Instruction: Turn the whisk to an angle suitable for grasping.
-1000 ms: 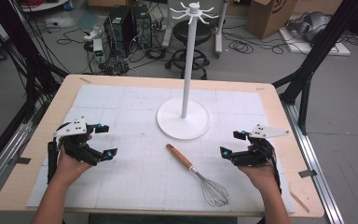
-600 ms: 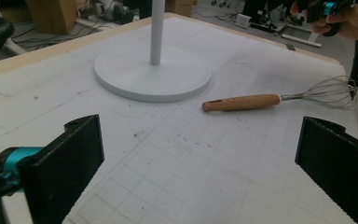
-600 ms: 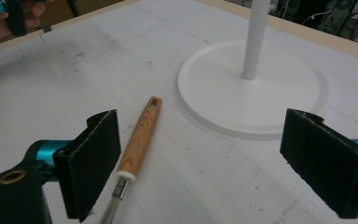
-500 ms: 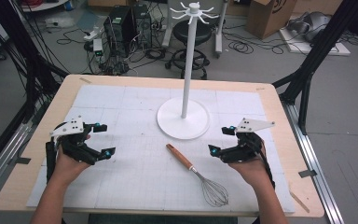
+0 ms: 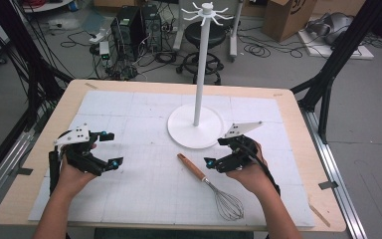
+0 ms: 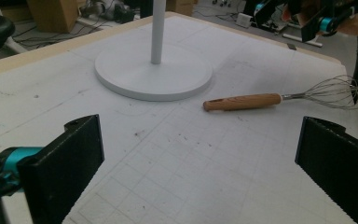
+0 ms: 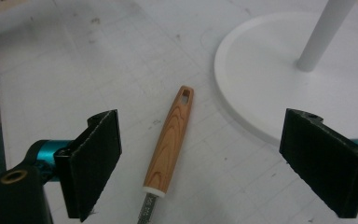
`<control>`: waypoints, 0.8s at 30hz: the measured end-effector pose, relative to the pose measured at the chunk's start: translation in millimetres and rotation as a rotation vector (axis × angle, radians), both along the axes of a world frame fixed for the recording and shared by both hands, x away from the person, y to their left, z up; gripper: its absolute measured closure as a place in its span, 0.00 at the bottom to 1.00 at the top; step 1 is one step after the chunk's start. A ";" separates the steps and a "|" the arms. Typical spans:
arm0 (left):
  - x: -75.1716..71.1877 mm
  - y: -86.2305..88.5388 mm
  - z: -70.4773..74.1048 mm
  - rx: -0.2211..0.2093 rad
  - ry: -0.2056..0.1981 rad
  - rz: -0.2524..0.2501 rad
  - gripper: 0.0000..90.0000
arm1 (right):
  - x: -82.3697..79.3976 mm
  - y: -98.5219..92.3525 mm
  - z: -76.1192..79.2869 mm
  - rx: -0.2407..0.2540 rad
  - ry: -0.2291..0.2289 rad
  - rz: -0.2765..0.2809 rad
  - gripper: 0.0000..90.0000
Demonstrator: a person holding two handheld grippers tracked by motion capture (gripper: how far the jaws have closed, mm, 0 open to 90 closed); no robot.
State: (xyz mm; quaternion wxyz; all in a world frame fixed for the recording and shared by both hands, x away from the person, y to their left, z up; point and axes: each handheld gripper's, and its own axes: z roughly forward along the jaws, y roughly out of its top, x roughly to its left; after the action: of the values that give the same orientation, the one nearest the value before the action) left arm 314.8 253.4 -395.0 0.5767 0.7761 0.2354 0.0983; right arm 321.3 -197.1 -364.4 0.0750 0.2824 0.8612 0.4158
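Both grippers wide open over table, whisk flat btwn them, nearer the right one.

Nearest, in high view: whisk (image 5: 210, 186) on gridded white mat (image 5: 129, 199), wire end twd person, wooden handle (image 5: 192, 168) angled up-left twd stand base. Left gripper (image 5: 108, 148) held above mat at left, well apart from whisk, jaws spread wide, nothing btwn them; left gripper view has whisk lying ahead, handle pointing at base. Right gripper (image 5: 218, 151) just beside whisk handle, jaws wide, empty; right gripper view looks down on handle (image 7: 169, 141) lying on mat btwn the two jaws, not touched. Farther: white stand (image 5: 197, 99), round base (image 5: 179, 132) on mat, thin pole up to ring of hooks (image 5: 207, 11). Beyond table (image 5: 54, 114): stool, computer towers, cables, cardboard box on floor.
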 end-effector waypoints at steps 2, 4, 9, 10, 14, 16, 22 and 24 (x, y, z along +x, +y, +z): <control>0.1 -0.4 -0.1 0.002 -0.003 -0.002 0.02 | 1.2 6.0 -4.0 -0.030 0.024 0.003 0.13; -0.1 -1.3 -0.3 0.007 -0.001 -0.003 0.02 | 2.2 11.2 -7.5 -0.058 0.043 0.015 0.16; 0.1 -0.3 -0.1 0.005 -0.005 0.000 0.02 | 4.6 18.0 -14.3 -0.107 0.081 0.024 0.17; 0.0 -0.1 -0.1 0.004 -0.003 0.002 0.02 | 4.8 18.9 -15.3 -0.114 0.087 0.025 0.17; 0.2 -0.9 -0.5 0.007 -0.001 0.001 0.02 | 5.6 21.9 -18.5 -0.138 0.103 0.032 0.17; 0.2 -1.3 -0.7 0.009 0.000 0.001 0.02 | 6.2 22.6 -19.9 -0.142 0.107 0.032 0.17; 0.6 -1.5 -1.0 0.011 0.002 -0.001 0.02 | 6.3 24.2 -25.5 -0.140 0.130 0.035 0.20; 0.7 -1.3 -0.9 0.010 0.001 -0.001 0.02 | 6.7 25.5 -27.5 -0.149 0.139 0.039 0.20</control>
State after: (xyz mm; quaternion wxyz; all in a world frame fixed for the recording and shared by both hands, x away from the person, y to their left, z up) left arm 315.5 252.1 -396.0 0.5726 0.7792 0.2348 0.0986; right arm 328.0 -171.6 -391.9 0.0279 0.2874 0.8982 0.3314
